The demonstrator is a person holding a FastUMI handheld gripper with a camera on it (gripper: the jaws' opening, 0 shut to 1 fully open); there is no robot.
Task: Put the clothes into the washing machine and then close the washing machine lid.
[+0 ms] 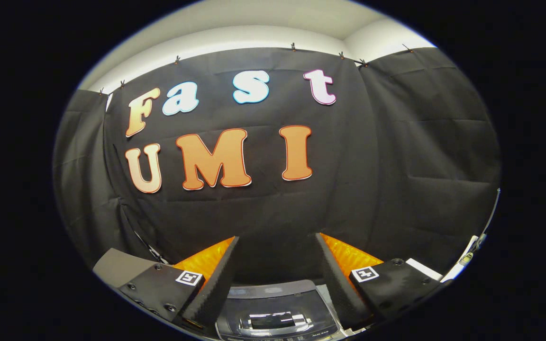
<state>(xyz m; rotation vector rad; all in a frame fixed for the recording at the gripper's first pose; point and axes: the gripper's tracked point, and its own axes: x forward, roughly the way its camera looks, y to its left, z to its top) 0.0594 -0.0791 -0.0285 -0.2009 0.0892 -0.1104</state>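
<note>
Gripper [277, 265] fingers spread, empty, above the washing machine's [277, 312] closed lid.

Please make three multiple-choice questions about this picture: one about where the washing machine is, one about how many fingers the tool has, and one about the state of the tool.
1. Where is the washing machine?
A. below and between the fingers
B. hanging on the wall
C. far behind the cloth

2. How many fingers does the tool show?
A. one
B. two
C. four

3. What state is the tool in?
A. shut on clothes
B. shut and empty
C. open and empty

Answers:
1 A, its dark glossy top lies in the gap between the fingers.
2 B, one finger stands on each side of the gap.
3 C, the fingers stand wide apart with nothing between them.
</note>
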